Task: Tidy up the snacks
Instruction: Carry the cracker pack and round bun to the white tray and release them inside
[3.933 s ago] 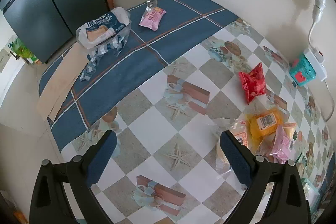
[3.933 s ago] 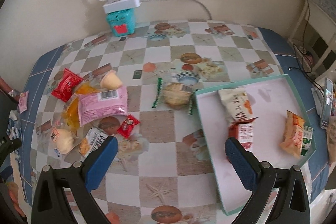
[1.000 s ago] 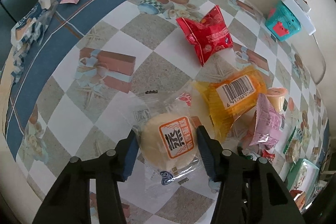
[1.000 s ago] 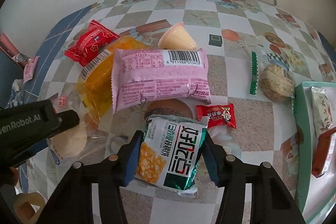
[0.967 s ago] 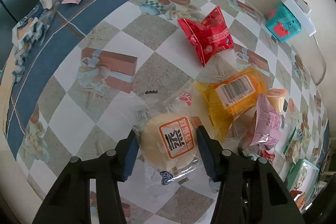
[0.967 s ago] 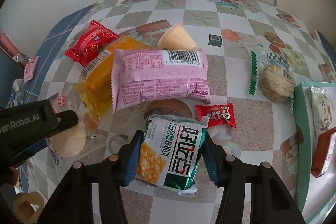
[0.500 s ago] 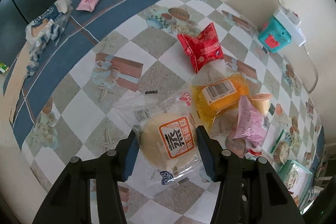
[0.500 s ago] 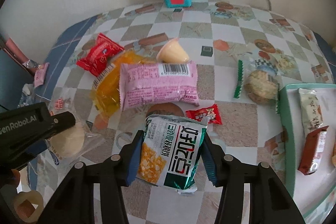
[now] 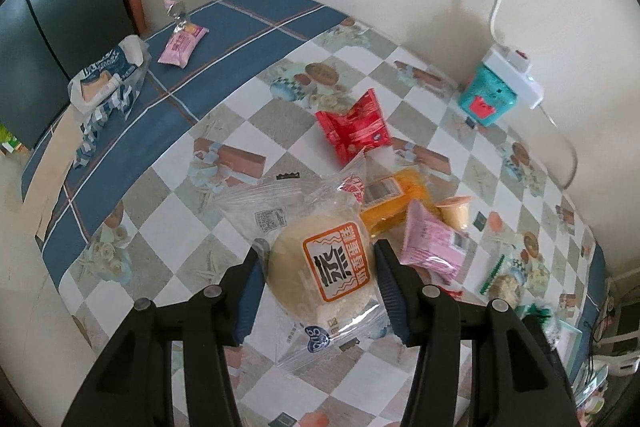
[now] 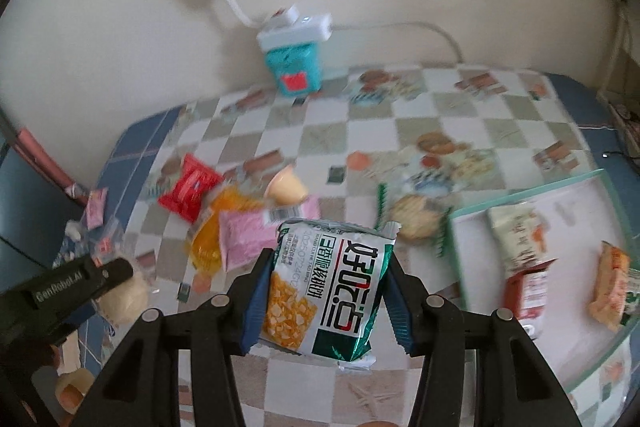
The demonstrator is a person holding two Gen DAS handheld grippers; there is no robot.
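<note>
The left gripper (image 9: 320, 279) clamps a round bun in a clear wrapper (image 9: 320, 267), held above the checked tablecloth (image 9: 168, 211). The right gripper (image 10: 326, 291) squeezes a green-and-white snack packet (image 10: 332, 287), also lifted off the cloth. Behind it lie a red packet (image 10: 190, 191), an orange one (image 10: 212, 227) and a pink one (image 10: 248, 231), while the blurred teal-rimmed tray (image 10: 520, 195) at right seems to hold three packets.

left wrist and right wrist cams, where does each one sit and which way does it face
Left wrist: on the left gripper, angled down at the checked tablecloth; its fingers clamp a round bun in clear wrap.
Right wrist: on the right gripper, angled down toward the teal tray; it clamps a green-and-white snack bag.
Shared: red packet, teal box.
</note>
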